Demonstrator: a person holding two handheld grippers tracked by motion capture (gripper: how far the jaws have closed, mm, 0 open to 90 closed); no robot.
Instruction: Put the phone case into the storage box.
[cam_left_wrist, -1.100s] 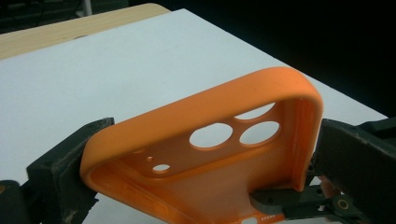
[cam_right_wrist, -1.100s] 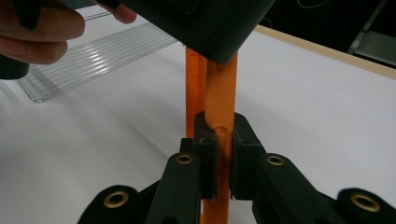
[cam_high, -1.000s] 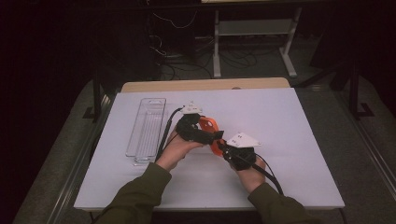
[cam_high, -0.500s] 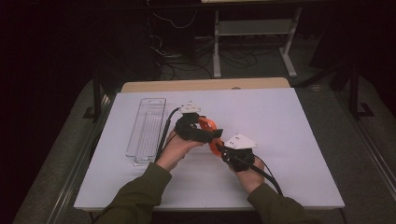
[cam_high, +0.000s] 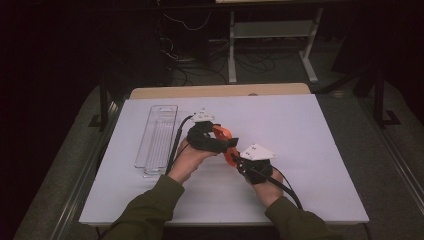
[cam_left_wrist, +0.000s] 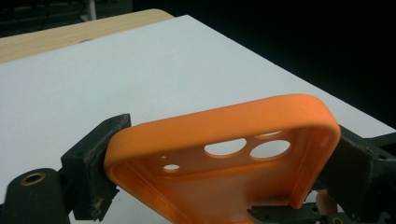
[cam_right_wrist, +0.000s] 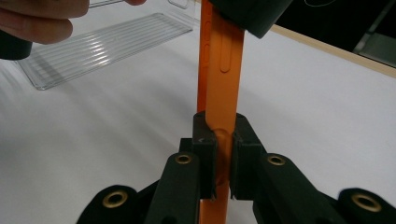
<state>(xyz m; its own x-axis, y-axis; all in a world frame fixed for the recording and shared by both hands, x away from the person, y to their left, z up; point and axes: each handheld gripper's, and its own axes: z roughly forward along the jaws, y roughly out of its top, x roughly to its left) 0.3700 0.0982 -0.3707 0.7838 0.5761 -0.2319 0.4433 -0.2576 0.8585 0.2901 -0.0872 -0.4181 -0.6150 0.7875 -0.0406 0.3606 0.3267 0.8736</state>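
Observation:
An orange phone case (cam_high: 226, 144) is held above the middle of the white table (cam_high: 310, 150), between both grippers. My left gripper (cam_high: 223, 140) spans the case's (cam_left_wrist: 224, 135) width; its jaws have just been closing, and both pads (cam_left_wrist: 100, 158) now press on the case's side edges. The camera holes face me in the left gripper view. My right gripper (cam_right_wrist: 224, 140) is shut on the thin wall of the case (cam_right_wrist: 224, 70), which stands edge-on and upright. In the high view the right gripper (cam_high: 235, 159) sits just right of and below the case.
A clear ribbed plastic tray (cam_high: 157, 137) lies to the left of the hands, long side running away from me; it also lies beyond the case in the right gripper view (cam_right_wrist: 107, 46). A wooden strip (cam_high: 220, 91) runs along the table's far edge.
The left gripper's jaws have drawn in around the orange case. Both hands stay where they were.

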